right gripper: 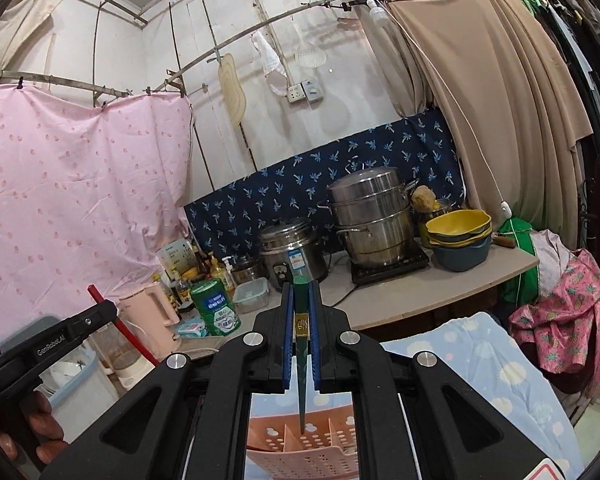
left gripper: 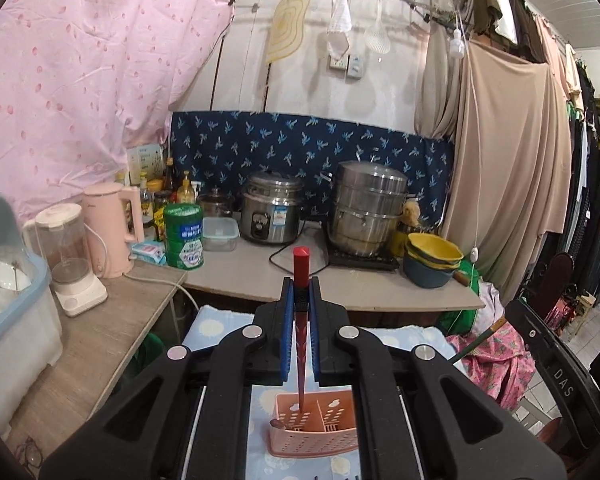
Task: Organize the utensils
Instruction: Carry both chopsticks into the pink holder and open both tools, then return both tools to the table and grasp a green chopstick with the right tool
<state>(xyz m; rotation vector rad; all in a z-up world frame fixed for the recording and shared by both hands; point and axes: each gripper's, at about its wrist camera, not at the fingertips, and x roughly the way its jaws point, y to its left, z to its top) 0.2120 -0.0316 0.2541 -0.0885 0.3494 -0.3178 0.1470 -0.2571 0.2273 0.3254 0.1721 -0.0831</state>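
My left gripper (left gripper: 300, 286) is shut on a red chopstick (left gripper: 301, 268), which stands nearly upright between the blue pads. Its thin tip hangs just above the left compartment of a pink perforated utensil holder (left gripper: 314, 428). A dark utensil handle pokes from that holder's left corner. My right gripper (right gripper: 301, 290) is shut on a green chopstick (right gripper: 301, 300) with a gold band. The green tip hovers over the pink holder (right gripper: 300, 446) below. In the right wrist view, the left gripper's body (right gripper: 60, 330) and the red chopstick (right gripper: 118, 320) appear at the left, held by a hand.
The holder stands on a blue cloth with pale circles (left gripper: 216, 326). Behind are a counter with a rice cooker (left gripper: 271, 213), steamer pot (left gripper: 366, 208), stacked bowls (left gripper: 434, 260), green tin (left gripper: 183, 236), pink kettle (left gripper: 112, 228) and blender (left gripper: 68, 256). A dish rack (left gripper: 8, 288) sits at left.
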